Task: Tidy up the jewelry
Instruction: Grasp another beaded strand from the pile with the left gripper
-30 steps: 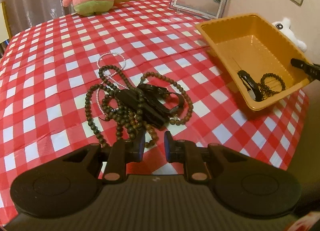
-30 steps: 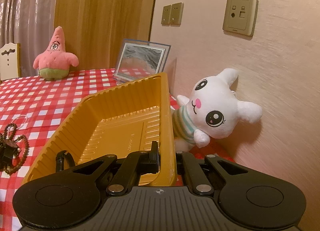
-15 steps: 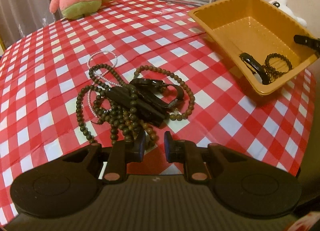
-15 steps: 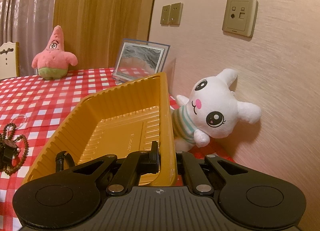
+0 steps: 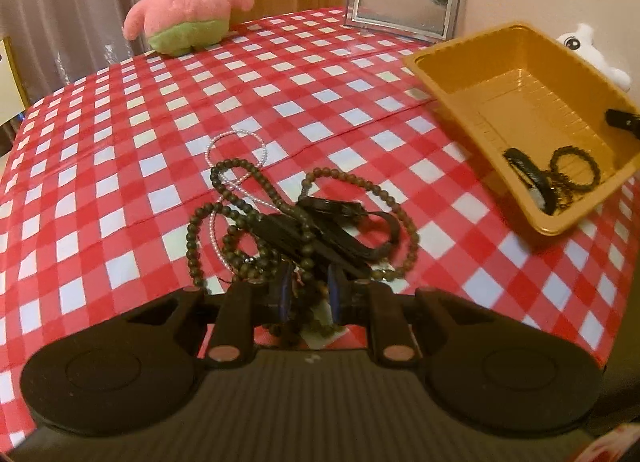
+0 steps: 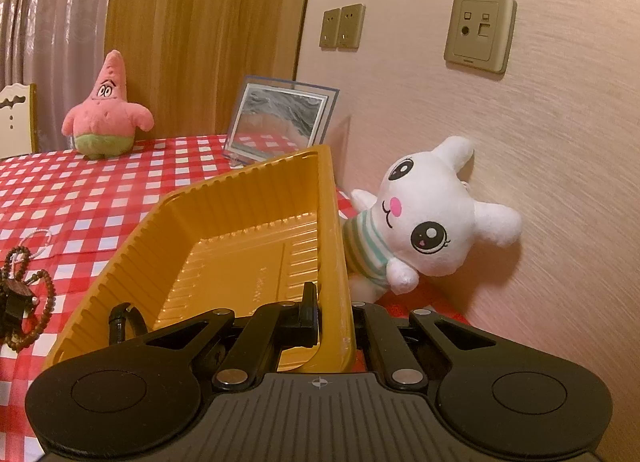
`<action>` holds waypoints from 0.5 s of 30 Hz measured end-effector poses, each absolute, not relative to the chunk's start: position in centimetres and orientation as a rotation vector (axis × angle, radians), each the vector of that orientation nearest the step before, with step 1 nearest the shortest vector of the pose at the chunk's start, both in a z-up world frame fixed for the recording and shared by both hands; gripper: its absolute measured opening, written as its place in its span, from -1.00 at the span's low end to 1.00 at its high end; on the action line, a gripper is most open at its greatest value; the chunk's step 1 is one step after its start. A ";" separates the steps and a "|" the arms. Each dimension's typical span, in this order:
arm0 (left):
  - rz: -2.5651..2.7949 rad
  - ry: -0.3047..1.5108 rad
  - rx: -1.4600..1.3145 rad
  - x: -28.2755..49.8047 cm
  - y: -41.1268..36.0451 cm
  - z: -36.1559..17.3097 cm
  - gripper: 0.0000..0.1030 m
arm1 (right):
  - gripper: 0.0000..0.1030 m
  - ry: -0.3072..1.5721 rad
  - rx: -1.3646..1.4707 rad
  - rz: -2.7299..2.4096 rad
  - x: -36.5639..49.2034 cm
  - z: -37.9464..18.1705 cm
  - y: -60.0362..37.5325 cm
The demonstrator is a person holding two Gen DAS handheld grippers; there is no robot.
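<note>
Left wrist view: a tangle of dark brown wooden bead necklaces [image 5: 240,218] with black straps [image 5: 344,222] and a thin pearl strand [image 5: 236,150] lies on the bench covered in red-and-white checked cloth [image 5: 120,142]; the left gripper [image 5: 308,294] is low over its near edge, jaws parted around some beads, not clenched; an orange ribbed plastic tray [image 5: 516,74] sits tilted to the right, holding a black band [image 5: 528,178] and a dark bead bracelet [image 5: 576,166]; right wrist view shows the right gripper [image 6: 336,314] clenched on the tray's rim [image 6: 332,246]; a white plush bunny [image 6: 428,222] leans against the wall beside it.
</note>
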State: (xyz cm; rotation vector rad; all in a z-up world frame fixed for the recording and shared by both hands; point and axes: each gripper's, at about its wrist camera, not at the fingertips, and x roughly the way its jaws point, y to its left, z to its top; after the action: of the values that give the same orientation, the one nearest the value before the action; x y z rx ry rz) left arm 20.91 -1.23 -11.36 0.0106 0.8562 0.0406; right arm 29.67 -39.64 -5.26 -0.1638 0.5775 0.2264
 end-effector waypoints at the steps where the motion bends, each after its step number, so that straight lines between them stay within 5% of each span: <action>1: 0.041 0.864 0.009 21.2 -1.1 -11.7 -0.74 | -0.93 0.577 -0.164 0.226 29.7 -5.3 -39.6; 2: 0.038 0.870 0.002 21.3 -1.0 -11.9 -0.88 | -0.93 0.578 -0.164 0.226 29.7 -5.3 -39.6; 15: 0.260 0.699 -0.150 19.0 7.7 -6.4 -0.89 | -0.93 0.579 -0.165 0.227 29.7 -5.3 -39.7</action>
State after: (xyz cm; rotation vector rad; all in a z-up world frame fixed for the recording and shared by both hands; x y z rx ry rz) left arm 18.95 7.69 -6.44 -0.1499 0.6988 0.2600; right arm 29.74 -39.68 -5.29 -0.1653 0.5786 0.2270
